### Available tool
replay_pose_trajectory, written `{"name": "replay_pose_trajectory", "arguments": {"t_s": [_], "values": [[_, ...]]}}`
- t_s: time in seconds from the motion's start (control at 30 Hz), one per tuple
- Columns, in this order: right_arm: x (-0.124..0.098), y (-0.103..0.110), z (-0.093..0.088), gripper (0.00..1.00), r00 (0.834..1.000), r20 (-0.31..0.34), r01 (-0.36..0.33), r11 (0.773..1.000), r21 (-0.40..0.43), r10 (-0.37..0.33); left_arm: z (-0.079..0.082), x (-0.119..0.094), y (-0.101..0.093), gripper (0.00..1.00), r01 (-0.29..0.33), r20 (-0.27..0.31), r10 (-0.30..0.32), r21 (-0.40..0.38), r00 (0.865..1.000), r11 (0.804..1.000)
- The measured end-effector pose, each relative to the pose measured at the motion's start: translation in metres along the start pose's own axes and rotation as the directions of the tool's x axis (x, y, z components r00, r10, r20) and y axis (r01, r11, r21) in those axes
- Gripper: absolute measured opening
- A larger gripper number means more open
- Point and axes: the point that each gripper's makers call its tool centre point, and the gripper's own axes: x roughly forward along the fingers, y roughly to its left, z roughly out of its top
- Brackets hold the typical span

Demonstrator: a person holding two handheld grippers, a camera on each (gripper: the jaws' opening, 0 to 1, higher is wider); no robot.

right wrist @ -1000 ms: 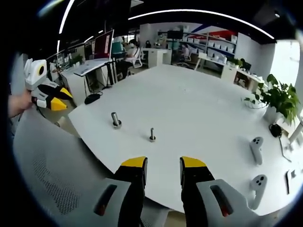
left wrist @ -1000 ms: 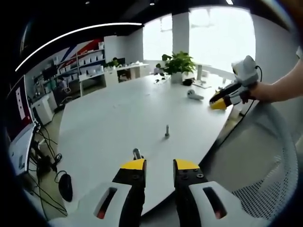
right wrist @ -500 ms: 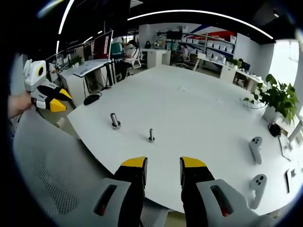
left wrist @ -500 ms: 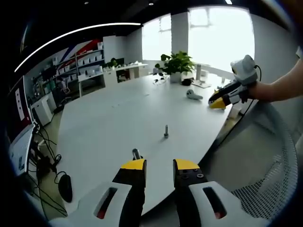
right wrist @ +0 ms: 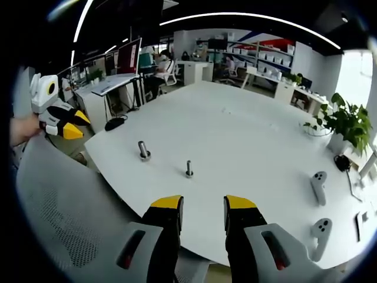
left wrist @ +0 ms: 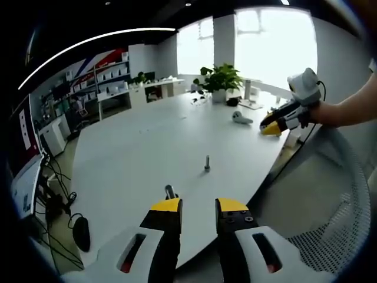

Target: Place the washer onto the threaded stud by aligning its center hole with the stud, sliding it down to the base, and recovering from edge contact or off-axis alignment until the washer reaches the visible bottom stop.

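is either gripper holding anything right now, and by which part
Nothing is held. The left gripper and the right gripper both have open, empty jaws, back from the table edge. The two studs stand untouched.

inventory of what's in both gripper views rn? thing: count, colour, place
Table: 1, white, large and rounded, ahead of both grippers.
Threaded stud: 1, grey metal, upright near the table's near edge.
Second metal post: 1, grey, thicker, upright with a wider base, beside the stud; no separate washer can be made out.
Handheld controllers: 2, white, on the table's right in the right gripper view.
Potted plant: 1, green, far right of the table.
Mesh chair: 1, white, between the person and the table.
Computer mouse: 1, black, on the floor left of the table.
Left gripper: 1, white with black jaws and yellow tips, jaws apart, empty.
Right gripper: 1, same colours, jaws apart, empty.
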Motion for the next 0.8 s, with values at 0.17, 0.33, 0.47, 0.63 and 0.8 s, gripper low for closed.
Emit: {"name": "replay_pose_trajectory", "arguments": {"t_s": [0.17, 0.33, 0.47, 0.63, 0.8], "values": [[0.0, -0.0002, 0.0004, 0.3, 1.0, 0.002, 0.0, 1.0, 0.002, 0.0, -0.0002, 0.0009, 0.0009, 0.2, 0.0, 0.0, 0.0, -0.002, 1.0, 1.0], [-0.001, 0.0016, 0.0008, 0.3, 1.0, 0.001, -0.002, 1.0, 0.002, 0.002, -0.0002, 0.0004, 0.0009, 0.2, -0.003, 0.0, 0.003, -0.002, 1.0, 1.0], [-0.0019, 0.0011, 0.002, 0.3, 1.0, 0.009, 0.001, 1.0, 0.007, -0.001, -0.0006, 0.0008, 0.0004, 0.2, -0.001, -0.003, 0.001, 0.002, 1.0, 1.0], [-0.0014, -0.0021, 0.0017, 0.3, 1.0, 0.013, 0.005, 1.0, 0.016, -0.005, -0.0018, 0.0018, -0.0011, 0.2, 0.005, -0.011, -0.005, 0.006, 1.0, 1.0], [-0.0013, -0.0021, 0.0018, 0.3, 1.0, 0.014, 0.006, 1.0, 0.015, -0.006, -0.0021, 0.0017, -0.0005, 0.2, 0.002, -0.011, -0.002, 0.006, 1.0, 1.0]]}}
